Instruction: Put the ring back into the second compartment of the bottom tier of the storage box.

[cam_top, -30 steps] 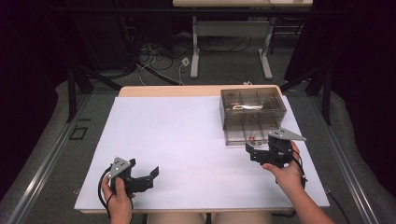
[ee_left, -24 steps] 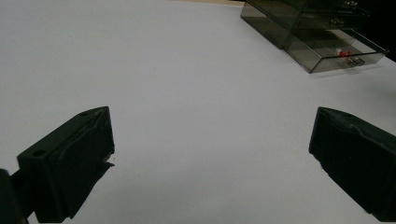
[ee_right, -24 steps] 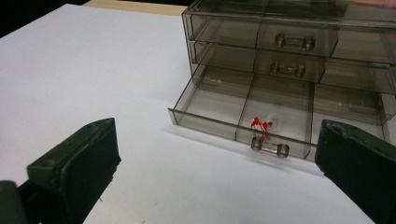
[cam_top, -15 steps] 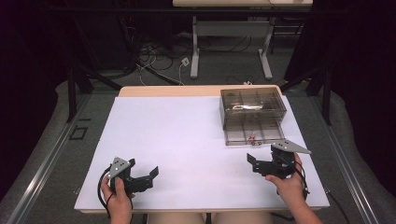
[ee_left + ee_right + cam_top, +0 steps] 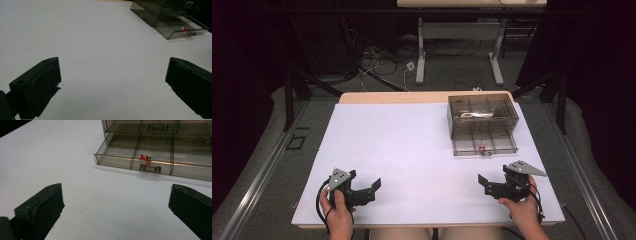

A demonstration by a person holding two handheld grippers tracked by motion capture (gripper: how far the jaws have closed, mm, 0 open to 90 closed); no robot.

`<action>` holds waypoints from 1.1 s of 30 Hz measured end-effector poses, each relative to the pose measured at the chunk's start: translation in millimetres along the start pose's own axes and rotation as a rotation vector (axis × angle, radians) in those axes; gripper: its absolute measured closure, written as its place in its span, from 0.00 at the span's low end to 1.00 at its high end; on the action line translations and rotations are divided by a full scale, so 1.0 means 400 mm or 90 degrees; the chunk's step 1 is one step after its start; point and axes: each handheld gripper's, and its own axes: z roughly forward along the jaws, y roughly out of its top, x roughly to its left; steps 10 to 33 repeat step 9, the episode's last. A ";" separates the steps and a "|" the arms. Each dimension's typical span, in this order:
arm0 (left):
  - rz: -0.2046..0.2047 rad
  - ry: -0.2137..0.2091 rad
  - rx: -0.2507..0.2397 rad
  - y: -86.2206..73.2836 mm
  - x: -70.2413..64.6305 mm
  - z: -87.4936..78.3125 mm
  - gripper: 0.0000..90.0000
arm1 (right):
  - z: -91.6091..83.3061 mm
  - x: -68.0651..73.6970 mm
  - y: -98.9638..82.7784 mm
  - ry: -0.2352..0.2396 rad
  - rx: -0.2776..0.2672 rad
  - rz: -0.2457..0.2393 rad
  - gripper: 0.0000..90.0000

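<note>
Both hands rest low at the near edge of the white table (image 5: pixel 412 150), well apart. The left gripper (image 5: pixel 362 189) and the right gripper (image 5: pixel 495 186) each have their jaws spread wide with nothing between them. A smoky clear plastic drawer box (image 5: pixel 482 122) sits far right, its lower drawer (image 5: pixel 140 157) pulled out, holding something small and red (image 5: pixel 145 158), perhaps a clip.

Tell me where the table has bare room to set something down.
Nearly all of the white table is bare: the whole left half, and the middle strip between the left gripper and right gripper. The far right corner is crowded by the smoky plastic drawer box and its pulled-out drawer.
</note>
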 end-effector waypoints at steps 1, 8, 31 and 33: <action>0.001 0.000 0.000 0.000 0.000 0.000 0.00 | -0.001 -0.004 -0.011 -0.005 0.001 -0.004 0.00; 0.000 0.006 -0.001 -0.001 0.000 0.002 0.00 | -0.005 -0.018 -0.036 -0.022 0.000 0.006 0.00; 0.000 0.006 -0.001 -0.001 0.000 0.002 0.00 | -0.005 -0.018 -0.036 -0.022 0.000 0.006 0.00; 0.000 0.006 -0.001 -0.001 0.000 0.002 0.00 | -0.005 -0.018 -0.036 -0.022 0.000 0.006 0.00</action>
